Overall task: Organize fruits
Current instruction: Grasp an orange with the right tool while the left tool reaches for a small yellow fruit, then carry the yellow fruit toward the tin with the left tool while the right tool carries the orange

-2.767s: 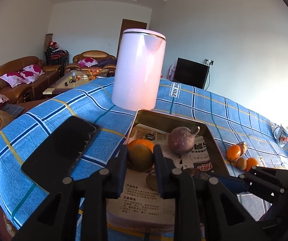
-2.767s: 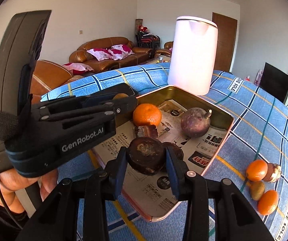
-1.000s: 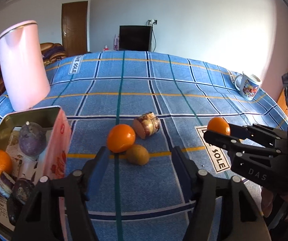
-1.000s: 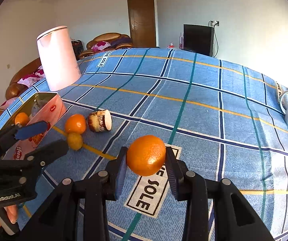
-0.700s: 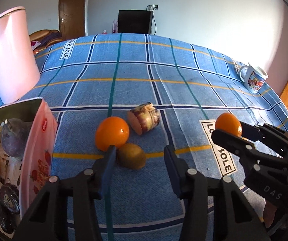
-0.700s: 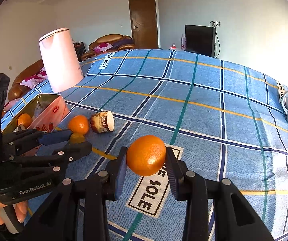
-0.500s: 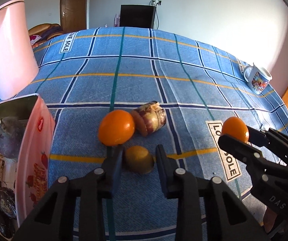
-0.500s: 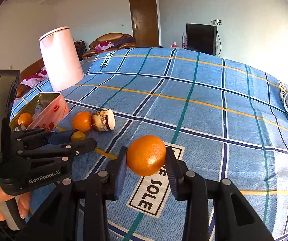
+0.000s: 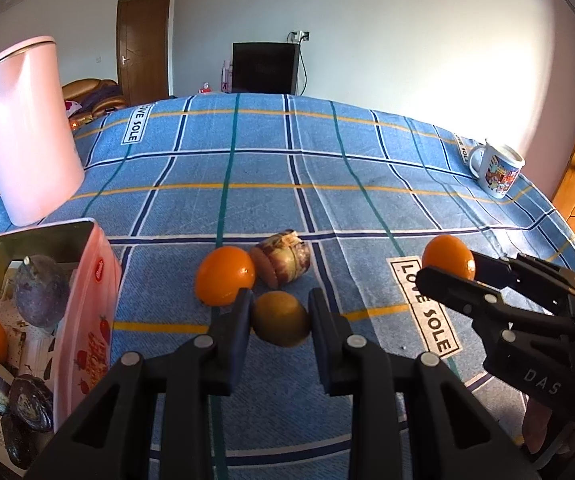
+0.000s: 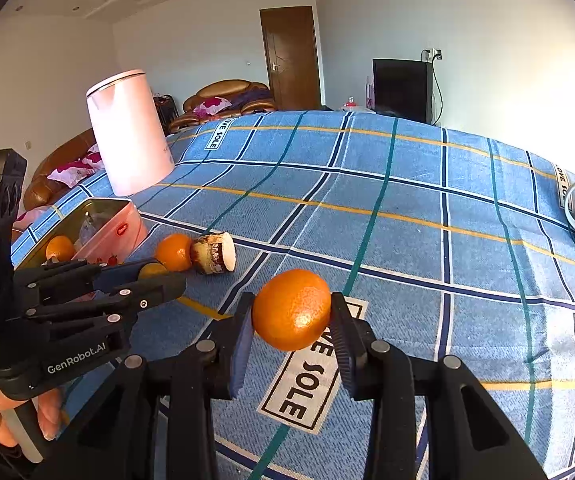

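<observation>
My left gripper (image 9: 280,310) is shut on a brown-green kiwi (image 9: 282,323) just above the blue checked tablecloth. An orange (image 9: 225,281) and a cut brown fruit (image 9: 283,261) lie just beyond it. My right gripper (image 10: 291,312) is shut on a second orange (image 10: 292,309), held above the cloth; it also shows at the right of the left wrist view (image 9: 447,257). A metal tin (image 9: 95,264) at the left holds an orange, a purple fruit and several dark fruits. The left gripper also shows in the right wrist view (image 10: 155,276).
A pink kettle (image 9: 27,132) stands behind the tin. A printed mug (image 9: 497,170) stands at the far right edge of the table. Sofas and a dark TV (image 10: 403,88) are beyond the table.
My left gripper moved from the tin over to the loose fruits and closed its fingers on the kiwi. My right gripper holds the orange in much the same place.
</observation>
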A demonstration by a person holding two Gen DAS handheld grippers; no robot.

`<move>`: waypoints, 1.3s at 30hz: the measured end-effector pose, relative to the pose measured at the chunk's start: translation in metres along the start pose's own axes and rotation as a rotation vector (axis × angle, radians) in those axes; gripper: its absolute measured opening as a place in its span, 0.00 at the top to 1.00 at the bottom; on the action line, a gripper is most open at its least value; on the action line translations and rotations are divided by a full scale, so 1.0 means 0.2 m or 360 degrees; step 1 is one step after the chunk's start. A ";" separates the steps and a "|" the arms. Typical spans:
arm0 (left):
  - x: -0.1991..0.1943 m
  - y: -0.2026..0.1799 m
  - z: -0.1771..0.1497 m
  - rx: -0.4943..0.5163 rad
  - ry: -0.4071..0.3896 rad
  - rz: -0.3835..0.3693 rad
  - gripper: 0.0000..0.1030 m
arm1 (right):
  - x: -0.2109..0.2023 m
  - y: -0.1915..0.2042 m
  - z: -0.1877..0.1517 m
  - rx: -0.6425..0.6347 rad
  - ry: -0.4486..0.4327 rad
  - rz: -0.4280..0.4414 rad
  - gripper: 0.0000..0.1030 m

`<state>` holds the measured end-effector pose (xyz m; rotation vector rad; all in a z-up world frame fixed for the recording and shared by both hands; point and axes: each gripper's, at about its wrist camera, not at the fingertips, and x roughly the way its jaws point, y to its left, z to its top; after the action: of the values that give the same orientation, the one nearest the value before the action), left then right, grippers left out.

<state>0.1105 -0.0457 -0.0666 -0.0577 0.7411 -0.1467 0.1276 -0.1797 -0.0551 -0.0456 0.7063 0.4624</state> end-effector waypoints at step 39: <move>-0.21 -0.08 -0.05 0.0134 -0.0407 0.0153 0.71 | -0.20 0.05 -0.03 -0.0075 -0.0366 0.0018 0.63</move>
<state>0.0713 -0.0550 -0.0431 0.0388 0.4810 -0.0763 0.0928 -0.1885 -0.0330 -0.0323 0.4698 0.4864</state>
